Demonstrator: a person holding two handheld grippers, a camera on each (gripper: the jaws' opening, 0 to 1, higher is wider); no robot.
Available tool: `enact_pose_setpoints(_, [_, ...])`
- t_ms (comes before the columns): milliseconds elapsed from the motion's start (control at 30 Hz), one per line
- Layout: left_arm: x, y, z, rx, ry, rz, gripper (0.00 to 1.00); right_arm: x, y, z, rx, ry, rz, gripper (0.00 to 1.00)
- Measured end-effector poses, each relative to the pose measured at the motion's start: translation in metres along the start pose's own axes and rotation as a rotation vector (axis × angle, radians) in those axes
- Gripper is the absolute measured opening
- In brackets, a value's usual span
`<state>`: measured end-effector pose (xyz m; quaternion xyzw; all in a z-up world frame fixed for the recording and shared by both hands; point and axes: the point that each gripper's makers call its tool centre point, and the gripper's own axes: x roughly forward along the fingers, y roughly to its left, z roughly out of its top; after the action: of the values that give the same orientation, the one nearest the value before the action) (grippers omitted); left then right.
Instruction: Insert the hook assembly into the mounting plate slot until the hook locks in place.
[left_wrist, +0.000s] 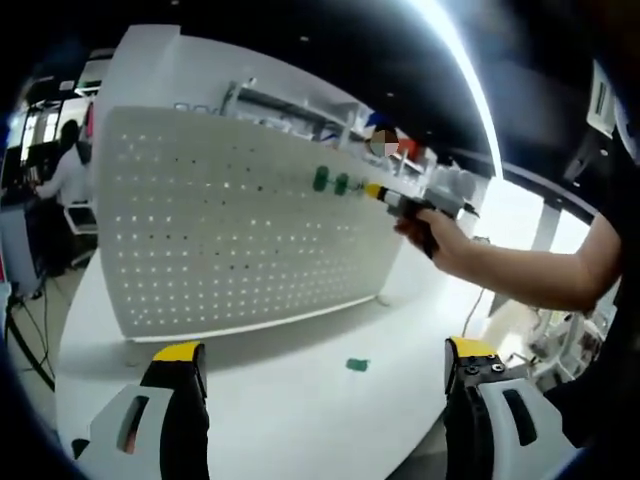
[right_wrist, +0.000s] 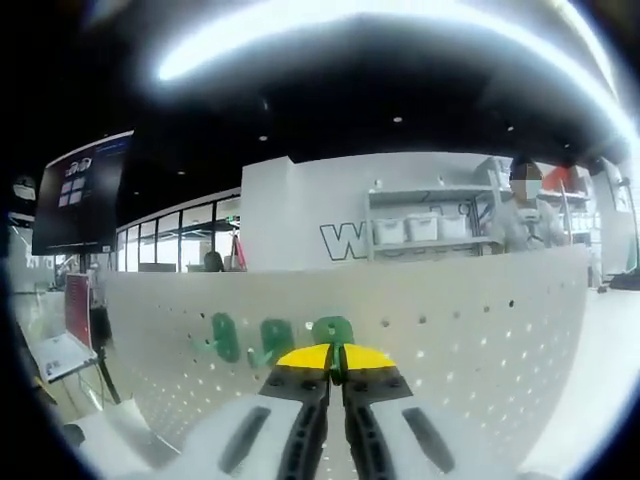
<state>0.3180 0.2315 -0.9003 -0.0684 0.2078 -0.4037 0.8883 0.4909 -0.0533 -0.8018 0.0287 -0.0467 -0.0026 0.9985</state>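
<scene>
Right claw (right_wrist: 336, 362) clamped on green hook (right_wrist: 333, 330) at pegboard (right_wrist: 480, 330), grip point probably hidden behind jaws. Left claw (left_wrist: 325, 365) apart over table (left_wrist: 290, 400).

Left gripper view: I look from back over the table (left_wrist: 300, 400) at the pegboard (left_wrist: 230, 240) | right gripper view: I face that pegboard (right_wrist: 480, 330) close up.

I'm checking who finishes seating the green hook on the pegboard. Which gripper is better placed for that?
The right gripper. Its jaws are closed on a green hook right at the pegboard, beside two hooks already mounted. The left gripper hangs open over the table, away from the board.
</scene>
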Motion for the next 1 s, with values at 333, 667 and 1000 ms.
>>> enact_pose_setpoints(333, [0.001, 0.001, 0.001, 0.001, 0.005, 0.0, 1.0, 0.0, -0.001, 0.001, 0.011, -0.003, -0.015, 0.01])
enact_pose_setpoints(667, [0.002, 0.002, 0.002, 0.0, 0.007, 0.001, 0.99, 0.004, -0.004, -0.005, 0.021, -0.007, -0.028, 0.0])
enact_pose_setpoints(1000, [0.001, 0.002, 0.002, -0.008, 0.001, 0.004, 0.98, 0.006, -0.004, -0.009, 0.046, 0.039, -0.059, 0.01])
